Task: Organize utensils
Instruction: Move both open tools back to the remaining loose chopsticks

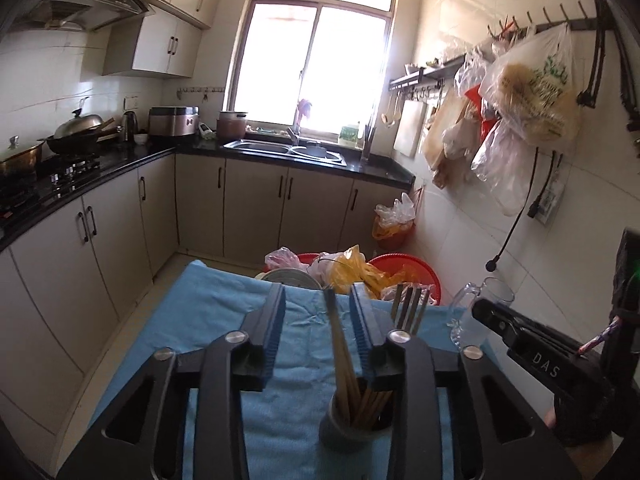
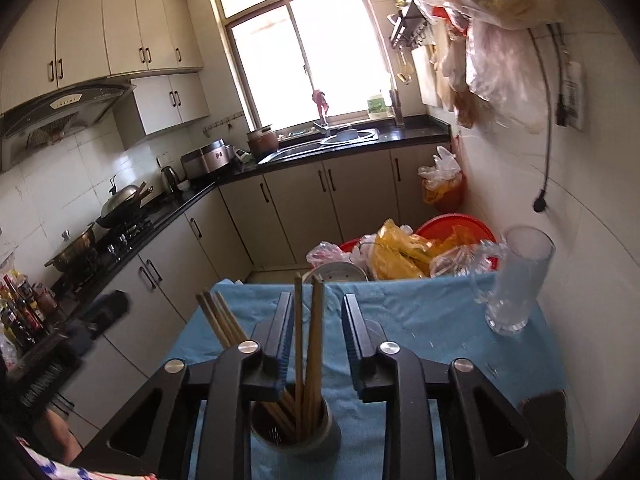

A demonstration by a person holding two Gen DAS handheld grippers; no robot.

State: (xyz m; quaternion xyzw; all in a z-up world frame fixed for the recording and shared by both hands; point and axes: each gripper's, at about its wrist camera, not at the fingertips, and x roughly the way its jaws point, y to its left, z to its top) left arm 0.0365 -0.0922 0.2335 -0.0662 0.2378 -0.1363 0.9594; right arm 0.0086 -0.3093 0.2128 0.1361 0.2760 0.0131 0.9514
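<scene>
Your left gripper (image 1: 318, 312) part open, gripping nothing; your right gripper (image 2: 318, 322) likewise, chopsticks (image 2: 308, 344) loose between jaws, standing in holder cup (image 2: 296, 436) near on blue cloth (image 2: 420, 320)

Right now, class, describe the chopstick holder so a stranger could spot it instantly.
Find the blue cloth-covered table in the middle of the kitchen. At its near edge stands a small grey cylindrical cup bristling with wooden chopsticks; the tall clear glass mug in the far corner is empty.
</scene>
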